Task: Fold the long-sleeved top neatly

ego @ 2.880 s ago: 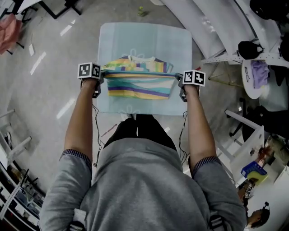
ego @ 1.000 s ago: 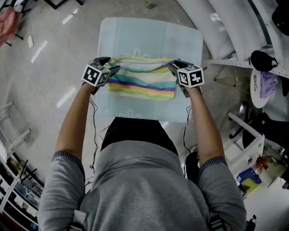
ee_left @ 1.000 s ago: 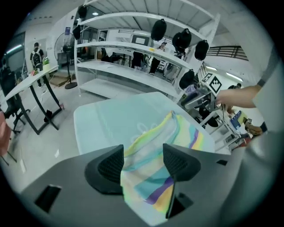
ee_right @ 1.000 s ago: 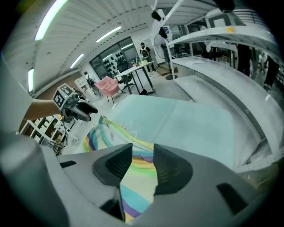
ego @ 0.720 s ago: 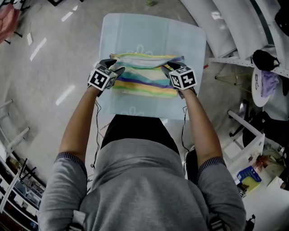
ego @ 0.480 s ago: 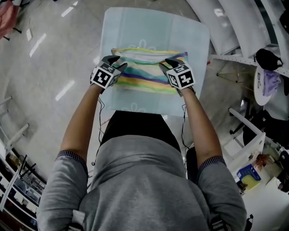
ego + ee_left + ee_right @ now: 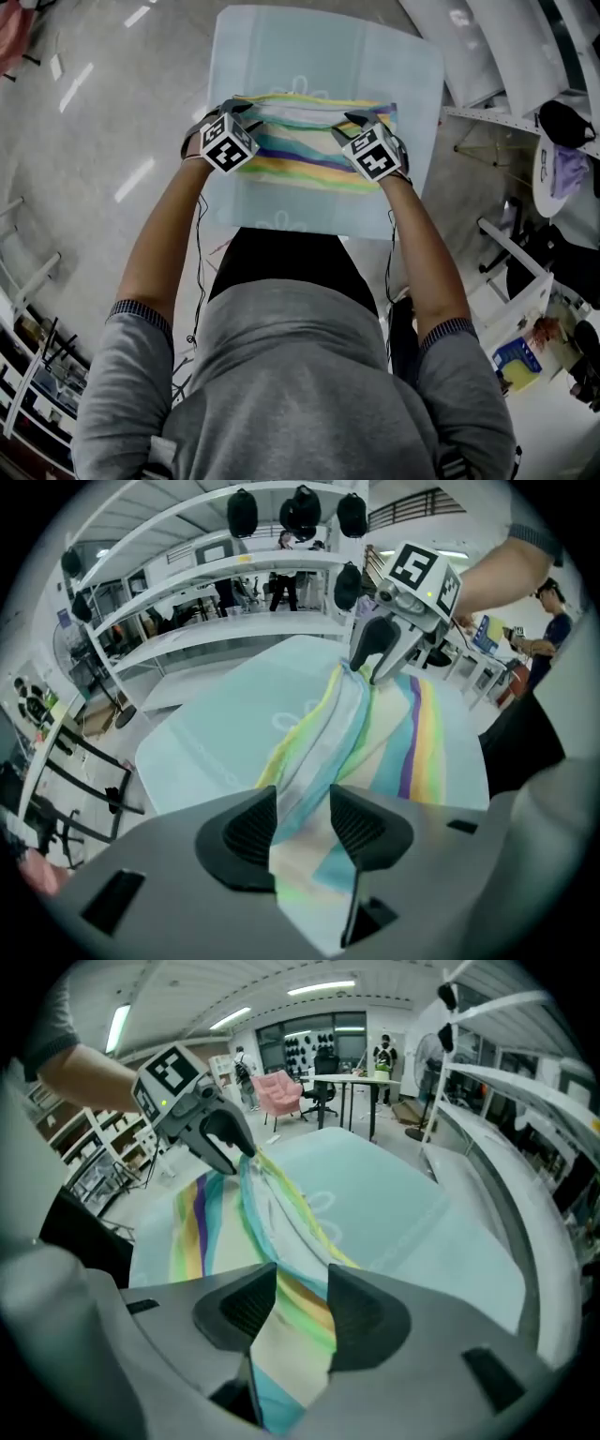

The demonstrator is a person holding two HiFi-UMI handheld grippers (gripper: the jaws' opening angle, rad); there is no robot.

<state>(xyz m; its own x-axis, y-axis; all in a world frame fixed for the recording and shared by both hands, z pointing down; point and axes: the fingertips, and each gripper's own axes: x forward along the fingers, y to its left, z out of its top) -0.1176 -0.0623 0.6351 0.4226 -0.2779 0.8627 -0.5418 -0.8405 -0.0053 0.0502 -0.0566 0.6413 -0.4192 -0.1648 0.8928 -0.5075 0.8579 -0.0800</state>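
The striped long-sleeved top lies folded into a wide band on the light blue table. My left gripper pinches the band's far edge near its left end, and its jaws have just been closing on the cloth. My right gripper holds the same edge near the right end. Its jaws have just been opening a little, with cloth still filling the gap. In the left gripper view the top runs from my left gripper to the right gripper. In the right gripper view, cloth sits in the right gripper.
White shelving stands close to the table's right side. A small round table with a purple cloth is further right. Bare floor lies to the left. A pink chair and desks stand far behind.
Both grippers have come in from the top's sides onto its far edge and rolled. The left jaws have closed on the cloth, and the edge is gathered into a ridge between the grippers.
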